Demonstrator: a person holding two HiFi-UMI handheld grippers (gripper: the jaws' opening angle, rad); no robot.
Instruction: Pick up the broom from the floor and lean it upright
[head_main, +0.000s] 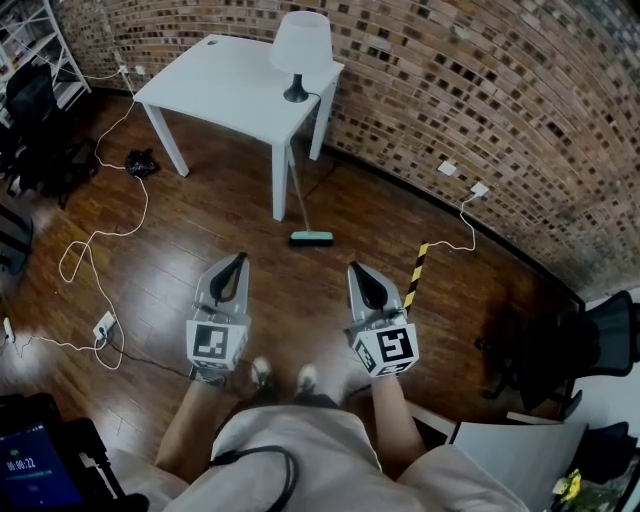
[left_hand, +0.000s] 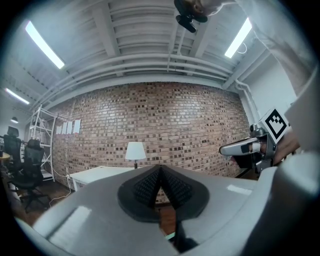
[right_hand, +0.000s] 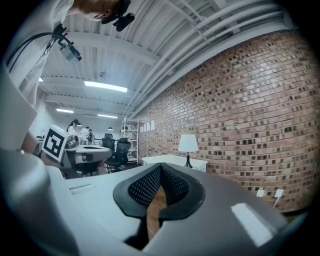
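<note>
Teal-headed broom, on the wood floor just in front of the white table. Its head rests on the boards near the table's front leg. Its thin handle runs up to the table's near edge, beside the lamp on that corner. Whether the handle leans on the edge or passes beneath the top cannot be told from the head view, but the head appears to sit flat on its bristles.

Left gripper and right gripper: both are held side by side on the person's side of the table, well short of the broom, and both point toward it. In each gripper view the jaw tips meet, with only floor and room showing through the slit behind them. Both claws are together and carry nothing.

Step in hand (judgement): neither tool is engaged with the broom. If the handle is propped on the table, the task is effectively complete. If it lies flat, this is the approach before the pick.

Next move (judgement): in the second case a claw must part, travel toward the table leg, and close on the slim handle. The handle can then be raised against the table edge or the brick wall behind the table. A narrow handle may slip or swing, so a firm, centred grip is advisable.
</note>
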